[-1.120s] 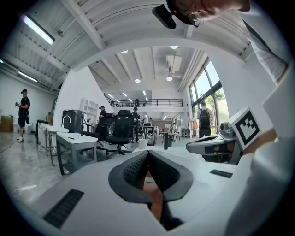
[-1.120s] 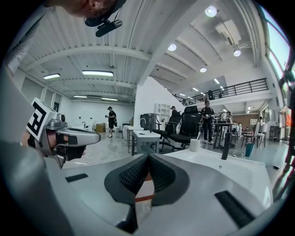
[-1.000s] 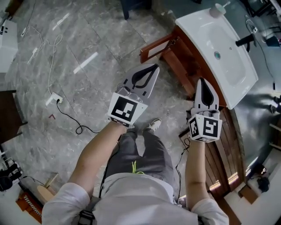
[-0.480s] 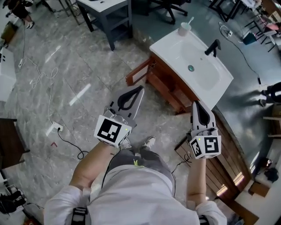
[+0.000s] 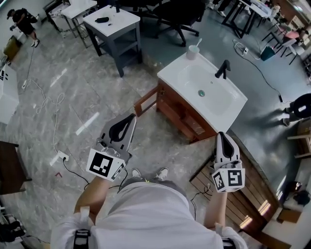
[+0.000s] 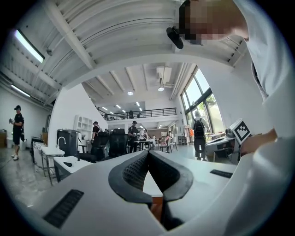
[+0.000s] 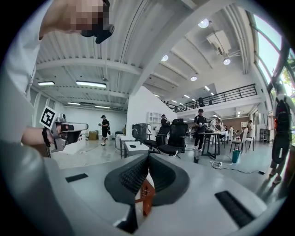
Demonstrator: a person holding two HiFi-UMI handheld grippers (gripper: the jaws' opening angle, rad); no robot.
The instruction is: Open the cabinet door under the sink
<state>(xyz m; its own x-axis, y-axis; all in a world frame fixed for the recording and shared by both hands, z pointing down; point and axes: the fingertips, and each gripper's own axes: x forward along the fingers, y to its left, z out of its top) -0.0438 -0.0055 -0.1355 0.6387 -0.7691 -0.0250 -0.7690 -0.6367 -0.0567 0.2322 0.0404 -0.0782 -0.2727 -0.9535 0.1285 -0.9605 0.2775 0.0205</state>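
Note:
The sink cabinet (image 5: 181, 115) is red-brown wood under a white basin (image 5: 214, 104). Its left door (image 5: 146, 100) stands swung open toward the floor side. Both grippers hang well short of the cabinet, touching nothing. My left gripper (image 5: 132, 115) is shut and points at the open door from the lower left. My right gripper (image 5: 221, 134) is shut too, below the basin's near corner. In the left gripper view the left gripper (image 6: 147, 152) has its pads closed tip to tip. The right gripper (image 7: 148, 156) looks the same in its own view, with the cabinet door (image 7: 146, 193) small behind it.
A black faucet (image 5: 222, 69) and a cup (image 5: 193, 51) stand on the basin. A grey side table (image 5: 114, 24) and an office chair (image 5: 170, 12) are behind. Cables and a power strip (image 5: 60, 156) lie on the floor at left. Wooden slats (image 5: 243, 194) lie at right.
The view has pulled back from the cabinet, and both grippers have come away from it toward me. The door stays open. Both grippers stay shut.

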